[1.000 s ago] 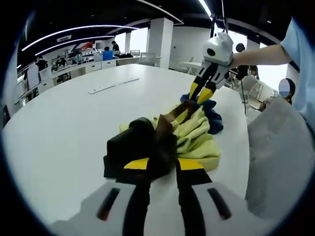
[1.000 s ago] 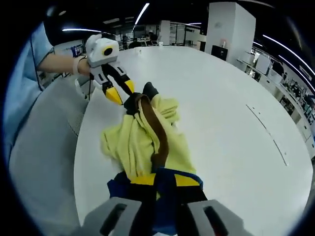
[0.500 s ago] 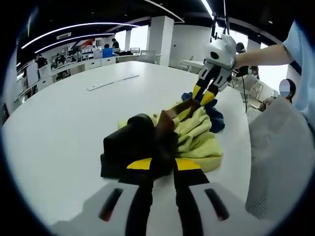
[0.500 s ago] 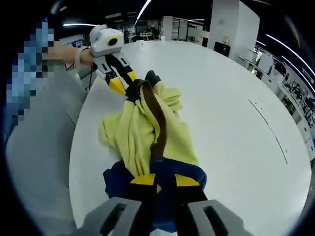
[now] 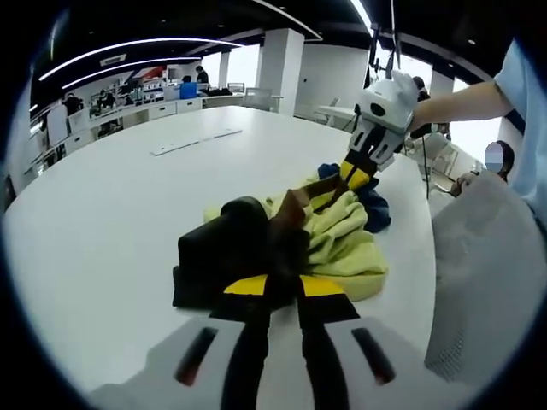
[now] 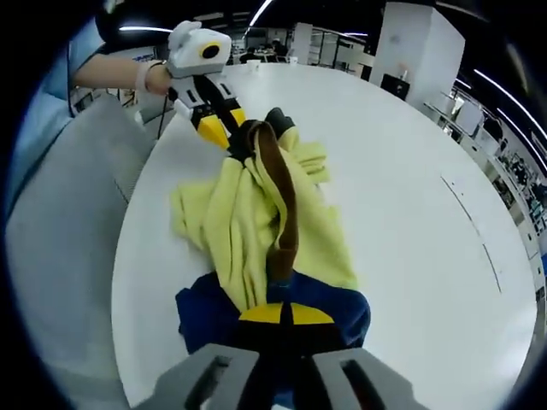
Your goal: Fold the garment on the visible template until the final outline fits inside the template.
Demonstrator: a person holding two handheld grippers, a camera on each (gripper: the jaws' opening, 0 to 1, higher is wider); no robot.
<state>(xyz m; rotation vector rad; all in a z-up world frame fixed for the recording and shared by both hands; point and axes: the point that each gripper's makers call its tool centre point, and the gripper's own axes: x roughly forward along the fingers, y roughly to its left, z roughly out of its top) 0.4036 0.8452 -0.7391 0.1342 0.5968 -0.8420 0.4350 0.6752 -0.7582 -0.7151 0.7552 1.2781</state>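
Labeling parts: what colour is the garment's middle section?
Pale yellow, clearest in the right gripper view.

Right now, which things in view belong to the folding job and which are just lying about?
Job:
- garment, bunched, yellow, blue and dark parts
- left gripper, shut on garment
- right gripper, shut on garment
- table

Lying about:
- white strip on the table
- desks behind

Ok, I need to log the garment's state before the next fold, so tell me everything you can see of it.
The garment is soft cloth, mostly pale yellow with a brown band along its middle, a dark blue part at one end and a black part at the other. It lies bunched and wrinkled on the white table, stretched between the grippers: the right gripper is shut on the blue end, the left gripper on the black end.
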